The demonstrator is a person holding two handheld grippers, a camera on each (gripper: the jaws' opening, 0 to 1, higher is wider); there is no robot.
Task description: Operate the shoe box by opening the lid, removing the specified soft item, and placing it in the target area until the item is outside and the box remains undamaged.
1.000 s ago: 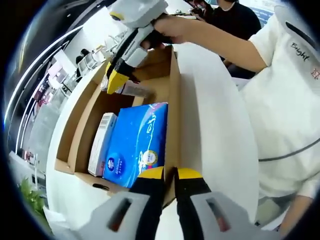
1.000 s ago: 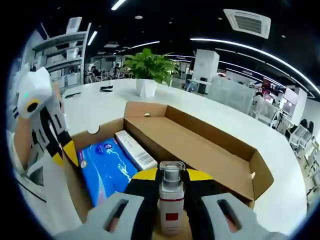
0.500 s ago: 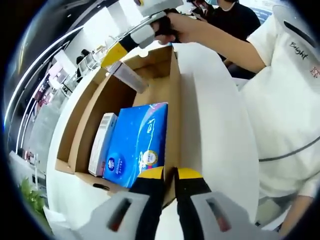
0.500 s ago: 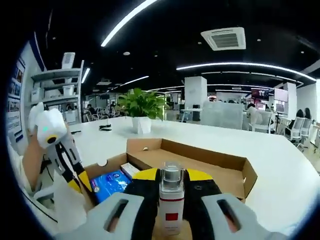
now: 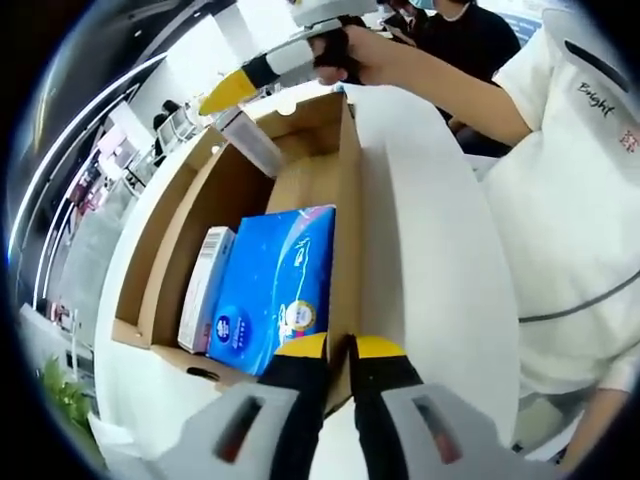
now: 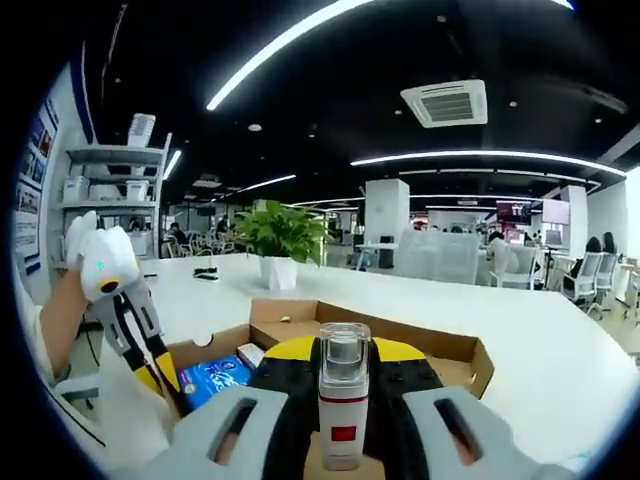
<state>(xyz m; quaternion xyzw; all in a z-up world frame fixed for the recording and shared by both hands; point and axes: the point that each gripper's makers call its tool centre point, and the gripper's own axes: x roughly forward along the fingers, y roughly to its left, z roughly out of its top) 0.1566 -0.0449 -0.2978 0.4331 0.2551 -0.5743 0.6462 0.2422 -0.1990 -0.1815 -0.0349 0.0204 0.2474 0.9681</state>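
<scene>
The brown shoe box (image 5: 345, 180) stands open on a white table. Inside lie a blue soft tissue pack (image 5: 275, 290) and a narrow white carton (image 5: 203, 285). My left gripper (image 5: 340, 350) is shut on the box's near side wall. My right gripper (image 6: 343, 352) is shut on a small white bottle (image 6: 342, 425) with a red label and a clear cap. In the left gripper view, the right gripper (image 5: 225, 98) holds that bottle (image 5: 252, 148) in the air above the box's far end. The right gripper view looks down on the box (image 6: 440, 350), the tissue pack (image 6: 212, 375) and the left gripper (image 6: 165, 385).
White table (image 5: 430, 260) runs beside the box, up to a person's white shirt (image 5: 580, 220). A hand (image 5: 370, 50) holds the right gripper. A potted plant (image 6: 275, 235) stands far back on the table (image 6: 560, 360). Office desks and chairs are beyond.
My right gripper has lifted the bottle up out of the box's far end and away from it. The left gripper, tissue pack and carton have not moved.
</scene>
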